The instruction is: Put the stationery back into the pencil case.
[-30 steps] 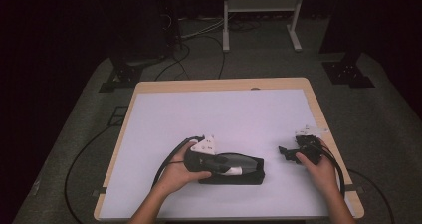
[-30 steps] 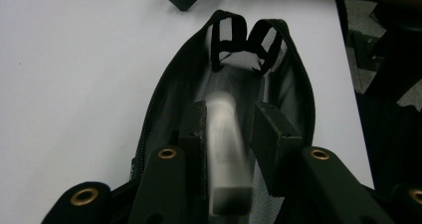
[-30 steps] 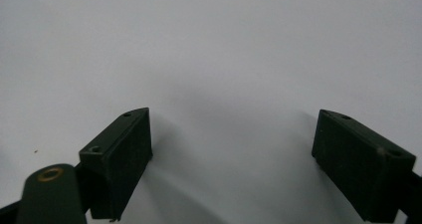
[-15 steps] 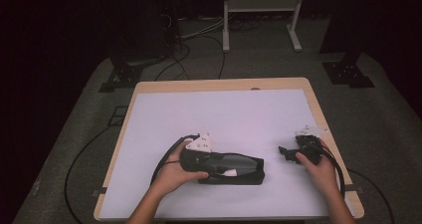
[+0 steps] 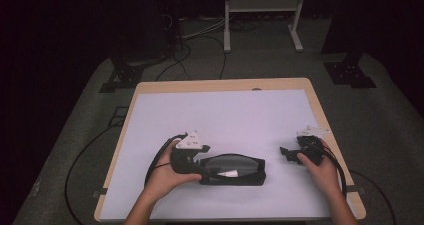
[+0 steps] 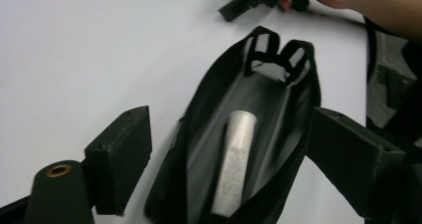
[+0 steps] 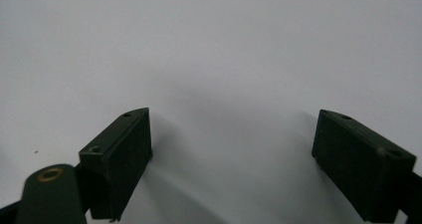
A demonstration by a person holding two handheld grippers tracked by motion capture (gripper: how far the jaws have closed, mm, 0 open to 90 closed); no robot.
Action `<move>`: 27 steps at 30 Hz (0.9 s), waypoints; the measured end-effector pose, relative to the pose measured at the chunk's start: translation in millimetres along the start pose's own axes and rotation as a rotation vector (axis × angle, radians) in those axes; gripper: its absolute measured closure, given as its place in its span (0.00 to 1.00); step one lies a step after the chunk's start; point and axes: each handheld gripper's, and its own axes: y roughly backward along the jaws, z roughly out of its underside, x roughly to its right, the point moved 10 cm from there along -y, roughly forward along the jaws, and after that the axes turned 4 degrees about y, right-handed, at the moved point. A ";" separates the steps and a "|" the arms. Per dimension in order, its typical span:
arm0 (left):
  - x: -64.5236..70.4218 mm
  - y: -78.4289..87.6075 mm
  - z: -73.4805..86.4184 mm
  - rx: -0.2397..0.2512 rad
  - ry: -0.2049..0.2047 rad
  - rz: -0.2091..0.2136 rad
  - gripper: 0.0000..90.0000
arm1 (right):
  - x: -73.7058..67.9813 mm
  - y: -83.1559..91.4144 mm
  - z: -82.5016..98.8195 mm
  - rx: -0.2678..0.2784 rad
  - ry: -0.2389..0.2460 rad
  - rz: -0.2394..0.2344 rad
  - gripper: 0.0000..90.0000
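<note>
While the left gripper [image 5: 200, 161] sits at the near-left end of the black pouch [image 5: 232, 170], its jaws have just been opening and now stand wide, straddling the pouch mouth without pressing on it; nothing is gripped. Pouch lies lengthwise on the white table [image 5: 225, 115], toward the near edge, between the two hands. In the left gripper view the pouch [image 6: 249, 149] gapes open with a white tube [image 6: 234, 164] lying inside along its length. Judgement: the tube looks just released into the pouch; the clean way on is to draw the left gripper back along the pouch's axis and slightly upward, so the jaws clear the fabric rim without dragging it or tipping the tube out. Right gripper [image 5: 292, 155] rests well apart, near the right edge, jaws wide open over bare table, holding nothing. Hard to read: print on the tube is blurred, the pouch's near end is cut off by the frame, and whether a zip runs along the rim cannot be told.
</note>
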 end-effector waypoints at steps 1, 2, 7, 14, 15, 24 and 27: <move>-4.5 8.0 4.3 0.001 0.014 -0.038 0.16 | 0.0 0.0 0.0 0.000 0.000 0.000 0.16; -6.8 12.4 6.5 0.005 0.024 -0.053 0.15 | 0.0 0.0 0.0 0.000 0.000 0.001 0.16; -17.4 32.8 22.0 0.012 0.070 -0.116 0.11 | 0.0 0.0 0.0 0.000 0.001 0.001 0.16; -30.4 52.4 44.0 0.009 0.101 -0.192 0.09 | 0.0 0.0 0.0 0.000 0.000 0.001 0.16; -32.6 54.4 47.3 0.007 0.109 -0.206 0.09 | 0.0 0.0 0.1 0.000 0.000 0.001 0.16; -49.6 67.3 79.2 -0.020 0.162 -0.289 0.09 | 0.0 0.1 0.1 0.000 0.002 0.002 0.16; -55.2 71.1 89.7 -0.030 0.180 -0.320 0.09 | 0.0 0.0 0.1 0.000 0.002 0.002 0.16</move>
